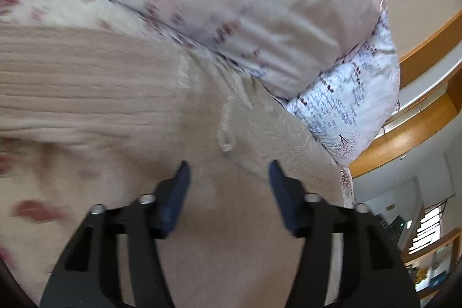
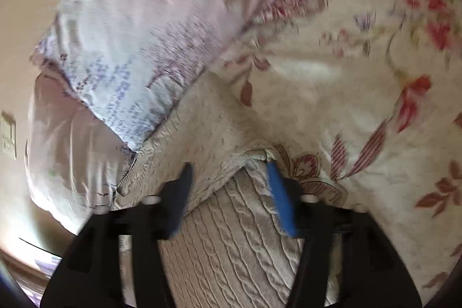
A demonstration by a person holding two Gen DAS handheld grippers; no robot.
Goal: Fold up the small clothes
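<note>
A beige knitted garment point(image 1: 86, 77) lies spread on the bed, ribbed on the left and smoother toward the middle, with a thin cord point(image 1: 226, 132) lying on it. My left gripper point(image 1: 228, 163) hovers over the smooth part, open, with nothing between its blue pads. In the right wrist view the same beige garment shows a cable-knit layer point(image 2: 231, 235) with a folded-over edge point(image 2: 213, 140) lying across it. My right gripper point(image 2: 229, 163) is open over that fold. The fold's corner sits by the right fingertip point(image 2: 271, 166), not pinched.
A pale printed pillow point(image 1: 231, 5) point(image 2: 130, 33) lies just beyond the garment. A cream floral blanket point(image 2: 346, 77) point(image 1: 29, 5) covers the bed beside it. A wooden headboard point(image 1: 418, 123) runs along the right, with a room beyond.
</note>
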